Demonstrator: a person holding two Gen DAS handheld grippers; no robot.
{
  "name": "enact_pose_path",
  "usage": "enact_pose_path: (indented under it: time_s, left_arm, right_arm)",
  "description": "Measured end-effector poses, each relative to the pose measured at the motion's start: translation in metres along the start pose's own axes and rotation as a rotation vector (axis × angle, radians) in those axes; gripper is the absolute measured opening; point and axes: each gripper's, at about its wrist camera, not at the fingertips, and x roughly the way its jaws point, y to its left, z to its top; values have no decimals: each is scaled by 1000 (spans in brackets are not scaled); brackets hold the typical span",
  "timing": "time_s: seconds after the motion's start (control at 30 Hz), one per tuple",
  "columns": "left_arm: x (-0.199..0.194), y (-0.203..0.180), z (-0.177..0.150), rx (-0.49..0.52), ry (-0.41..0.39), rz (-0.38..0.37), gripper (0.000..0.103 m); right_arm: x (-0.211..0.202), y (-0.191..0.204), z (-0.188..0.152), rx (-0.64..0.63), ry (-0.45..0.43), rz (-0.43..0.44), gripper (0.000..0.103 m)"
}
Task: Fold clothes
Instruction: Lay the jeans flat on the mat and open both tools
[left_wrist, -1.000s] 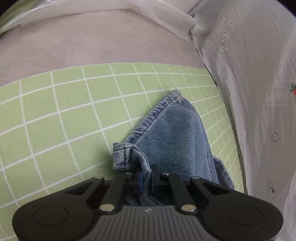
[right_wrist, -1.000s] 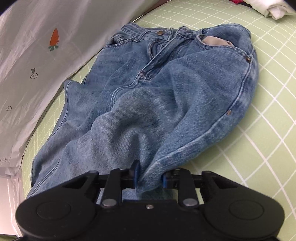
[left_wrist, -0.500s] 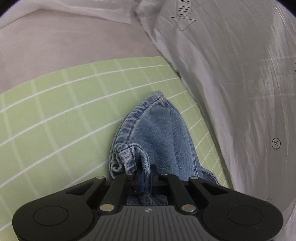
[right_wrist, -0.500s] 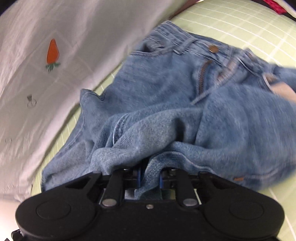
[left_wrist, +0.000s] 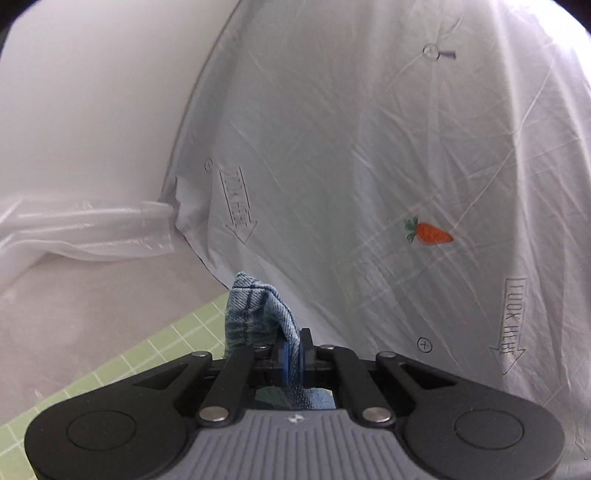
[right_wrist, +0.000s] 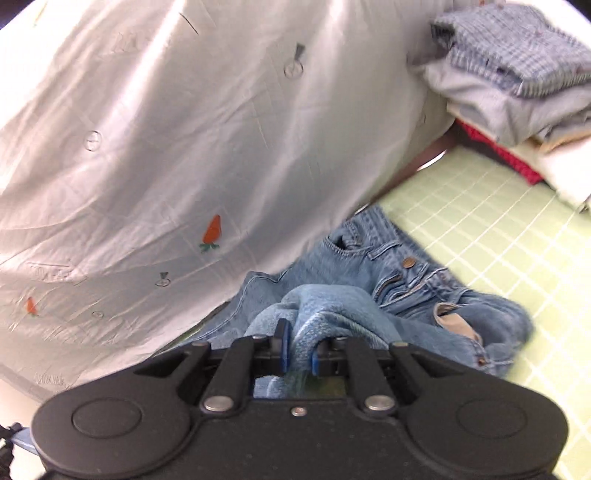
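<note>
A pair of blue denim jeans lies bunched on a green grid mat, waistband and button facing up in the right wrist view. My right gripper is shut on a fold of the jeans' light denim, lifted above the mat. My left gripper is shut on a leg end of the jeans, which sticks up between the fingers. Most of the garment is hidden from the left wrist view.
A white sheet with carrot prints hangs close behind both grippers, also in the right wrist view. A stack of folded clothes sits at the mat's far right. The green mat's corner and a pale surface lie to the left.
Both grippers have lifted and tilted up toward the white sheet, carrying the denim. The jeans have bunched up beneath the right gripper, and the mat has dropped low in the left wrist view.
</note>
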Motion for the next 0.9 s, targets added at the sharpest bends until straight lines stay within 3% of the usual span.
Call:
enact_pose_path:
  time_s: [0.07,0.17,0.33,0.37,0.43,0.47,0.5,0.53,0.6,0.67,0.73,0.9]
  left_arm:
    - [-38,10,2,-13,-35,14,5]
    - [-67,21,-19,-1,-33,127,5]
    - [-72,83,-71,-83,111,449,9]
    - [-75,92,-78,-110,141,463,11]
    - [-83,108,-93,-160,198,459,30]
    - [-84,107,-98,-157,207,451,37]
    - [-84,101,-102,-132,210,438,54]
    - [-83,94,-106,-102,213,425,68]
    - [-82,80,-113,-43,219,398,76]
    - [-81,64,-121,-1,237,329,78]
    - [-83,46,-130,46,250,258,87]
    - [-105,-3,-163,187,266,183,92]
  right_arm:
    - [-17,6,-7,19,2,14,11]
    - [-34,6,-28,18,48,11,12]
    - [-9,14,-96,-117,360,-104,17]
    - [-4,17,-108,-140,414,-121,23]
    - [-2,17,-120,-133,453,-140,35]
    - [-4,15,-119,-114,449,-133,47]
    - [-5,14,-117,-96,445,-125,60]
    - [-6,13,-112,-91,427,-126,65]
    - [-9,13,-102,-89,388,-130,87]
    - [-15,10,-92,-101,337,-134,101]
    - [-22,4,-81,-101,272,-150,103]
    - [-27,-30,-69,-21,222,-144,103]
